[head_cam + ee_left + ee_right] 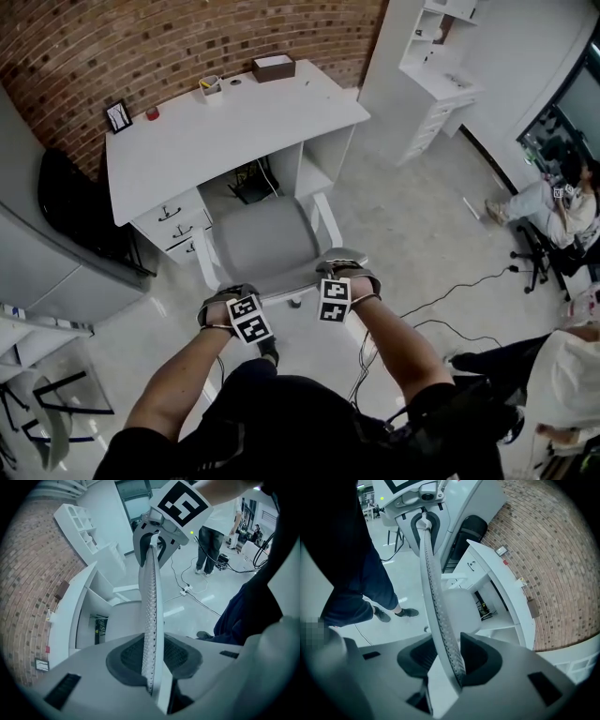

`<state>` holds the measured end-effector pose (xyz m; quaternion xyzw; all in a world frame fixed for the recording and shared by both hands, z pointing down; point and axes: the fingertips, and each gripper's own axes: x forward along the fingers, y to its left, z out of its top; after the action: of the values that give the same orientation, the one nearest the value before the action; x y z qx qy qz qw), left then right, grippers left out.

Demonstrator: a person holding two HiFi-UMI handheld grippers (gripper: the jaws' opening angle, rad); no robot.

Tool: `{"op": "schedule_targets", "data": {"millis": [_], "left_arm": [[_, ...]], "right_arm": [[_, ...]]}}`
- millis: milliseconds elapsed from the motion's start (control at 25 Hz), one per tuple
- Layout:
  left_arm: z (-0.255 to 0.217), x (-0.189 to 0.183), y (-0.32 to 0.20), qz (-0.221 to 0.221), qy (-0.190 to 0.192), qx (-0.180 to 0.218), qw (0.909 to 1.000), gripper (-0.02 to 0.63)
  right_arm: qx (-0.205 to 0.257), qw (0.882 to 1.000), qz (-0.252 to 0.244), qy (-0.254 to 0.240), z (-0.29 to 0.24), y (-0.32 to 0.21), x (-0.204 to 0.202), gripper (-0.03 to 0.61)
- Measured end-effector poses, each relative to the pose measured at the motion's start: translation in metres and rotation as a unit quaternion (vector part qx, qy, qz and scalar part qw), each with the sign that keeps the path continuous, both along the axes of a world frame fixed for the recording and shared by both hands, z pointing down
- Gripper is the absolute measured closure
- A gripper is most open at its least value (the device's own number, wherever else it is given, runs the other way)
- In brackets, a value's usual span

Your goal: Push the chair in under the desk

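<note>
The chair (267, 239) is grasped at its backrest rim (286, 296) by the left gripper (230, 298) and the right gripper (345, 266), mid-frame, so that it can be pushed squarely under the bench (234, 131).

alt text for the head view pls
Seen from above, a person's left gripper and right gripper clamp the top edge of a grey chair, which faces the kneehole of a white desk against a brick wall.

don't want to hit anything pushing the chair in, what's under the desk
A dark tangle of cables sits at the back of the knee space. The desk top and the chair seat cover the rest of that floor.
</note>
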<state>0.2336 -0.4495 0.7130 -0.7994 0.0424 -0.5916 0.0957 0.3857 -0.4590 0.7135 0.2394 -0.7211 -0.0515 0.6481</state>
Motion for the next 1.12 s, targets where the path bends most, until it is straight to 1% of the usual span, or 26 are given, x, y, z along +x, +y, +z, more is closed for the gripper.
{"op": "schedule_targets", "data": {"millis": [160, 360, 640, 840, 1120], "left_arm": [[0.0, 0.009, -0.022, 0.0, 0.005, 0.002, 1.0, 0.529], [0.0, 0.02, -0.045, -0.002, 0.003, -0.012, 0.9999, 0.531], [0.001, 0.028, -0.073, -0.007, 0.002, -0.012, 0.9999, 0.531], [0.001, 0.033, -0.079, -0.02, -0.003, -0.021, 0.9996, 0.528], [0.003, 0.042, -0.097, -0.044, -0.018, -0.015, 0.9988, 0.523]], "right_arm": [[-0.011, 1.0, 0.002, 0.005, 0.002, -0.022, 0.009, 0.431], [-0.016, 1.0, 0.007, 0.013, 0.003, -0.046, 0.021, 0.433], [-0.022, 1.0, 0.009, 0.016, 0.004, -0.075, 0.029, 0.43], [-0.026, 1.0, -0.004, 0.013, 0.006, -0.081, 0.034, 0.43], [-0.021, 0.999, -0.031, 0.006, 0.006, -0.099, 0.043, 0.437]]}}
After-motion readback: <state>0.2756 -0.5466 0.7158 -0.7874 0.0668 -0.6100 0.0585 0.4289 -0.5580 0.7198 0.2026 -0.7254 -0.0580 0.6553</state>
